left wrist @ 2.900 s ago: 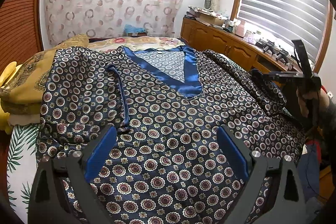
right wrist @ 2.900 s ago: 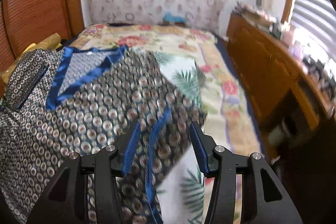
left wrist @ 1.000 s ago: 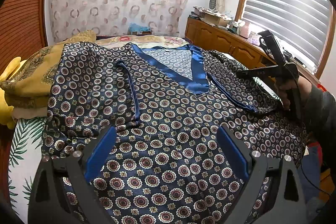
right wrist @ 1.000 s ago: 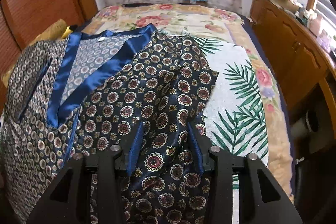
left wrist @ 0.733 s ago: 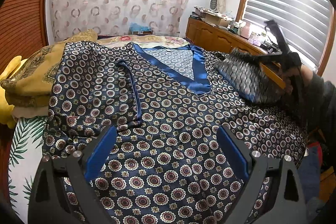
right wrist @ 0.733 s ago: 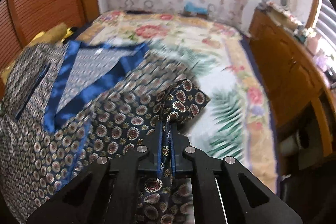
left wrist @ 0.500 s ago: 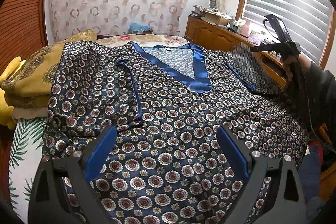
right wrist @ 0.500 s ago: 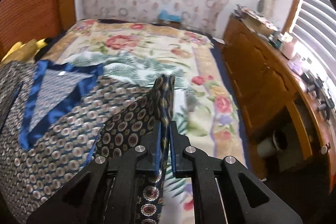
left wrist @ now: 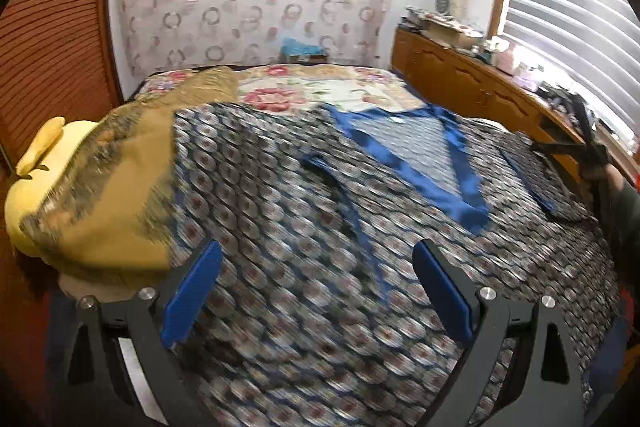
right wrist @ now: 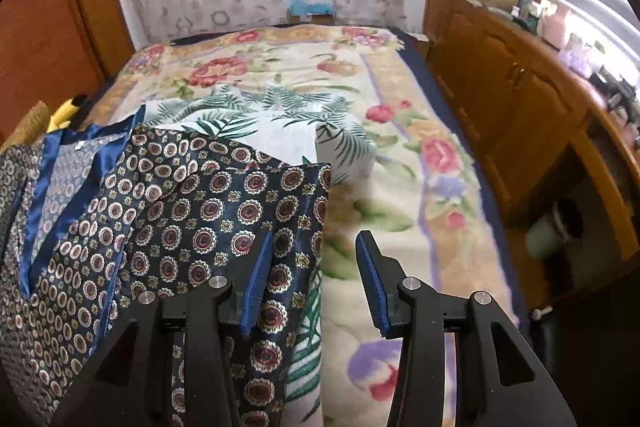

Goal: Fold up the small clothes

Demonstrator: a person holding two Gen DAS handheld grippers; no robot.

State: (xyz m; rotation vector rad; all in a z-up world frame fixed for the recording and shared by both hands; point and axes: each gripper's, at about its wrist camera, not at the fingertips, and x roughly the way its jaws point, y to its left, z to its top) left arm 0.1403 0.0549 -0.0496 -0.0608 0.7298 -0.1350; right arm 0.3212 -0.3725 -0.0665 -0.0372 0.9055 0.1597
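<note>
Currently, in the left wrist view, the left gripper (left wrist: 316,291) is hovering with its blue-padded jaws spread wide and nothing between them, above the navy satin pyjama top with a round medallion print and blue neck trim (left wrist: 304,227). That garment is lying spread, front up, across the bed with the floral and palm-leaf cover (left wrist: 320,87). A mustard-gold patterned cushion (left wrist: 104,187) is lying at the garment's left edge, partly beneath it. At the far right of this view, the right gripper (left wrist: 576,147) is appearing side-on in a person's hand (left wrist: 612,179), just above the folded-in sleeve (left wrist: 540,179). This view is motion-blurred.

In the right wrist view, the right gripper (right wrist: 316,279) is releasing: its jaws are opening. The sleeve's outer edge (right wrist: 296,211) is lying between them, close against the left pad (right wrist: 256,279), while the right pad is standing clear over the bed cover. A wooden cabinet (right wrist: 512,99) is running along the bed's right side.
</note>
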